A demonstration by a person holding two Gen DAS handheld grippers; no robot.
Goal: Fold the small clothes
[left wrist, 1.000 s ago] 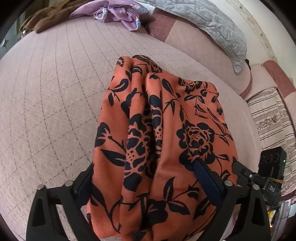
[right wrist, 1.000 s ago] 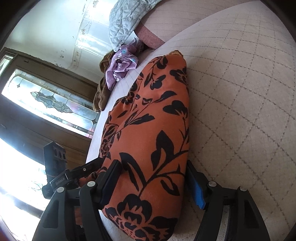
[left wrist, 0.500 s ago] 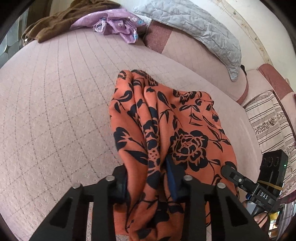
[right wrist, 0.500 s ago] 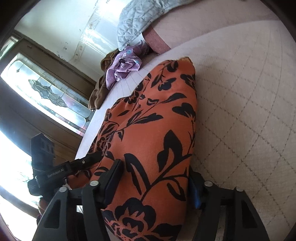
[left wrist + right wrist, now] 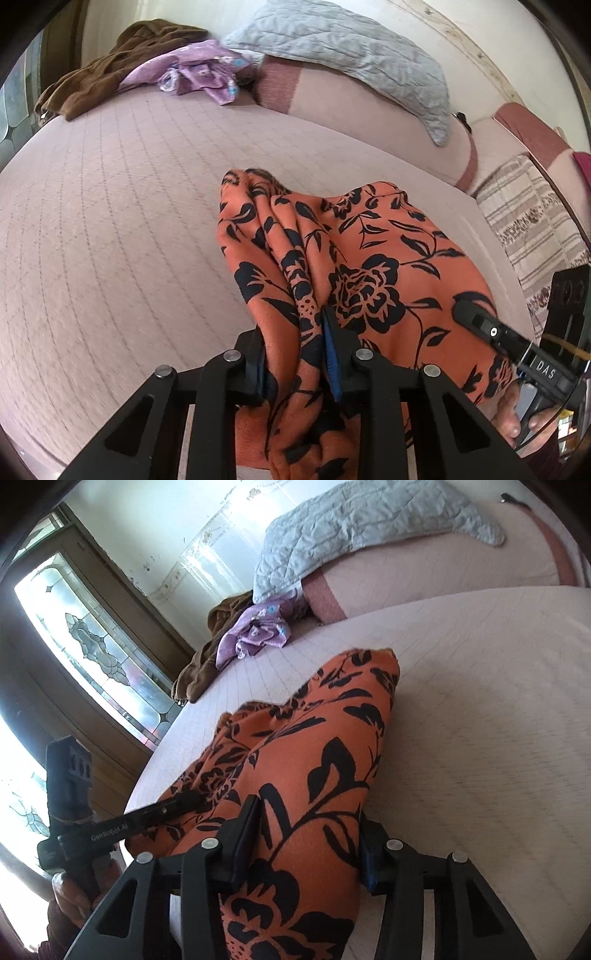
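Observation:
An orange garment with a black flower print lies lengthwise on the pink quilted bed, its near end gathered up. My left gripper is closing, and its pads pinch a bunched fold of the garment's near left edge. In the right wrist view the same garment fills the gap of my right gripper, whose jaws are closing and press on both sides of the thick folded end. Each view shows the other gripper beside the cloth: the right gripper and the left gripper, each held by a hand.
At the bed's far end lie a brown garment and a purple garment, with a grey quilted pillow behind them. A striped cloth hangs at the right. A stained-glass window stands left of the bed.
The left jaws went from wide around the garment's end to a narrow pinch on a gathered fold. The right jaws narrowed on the cloth. Both grippers rose, and the right one rolled.

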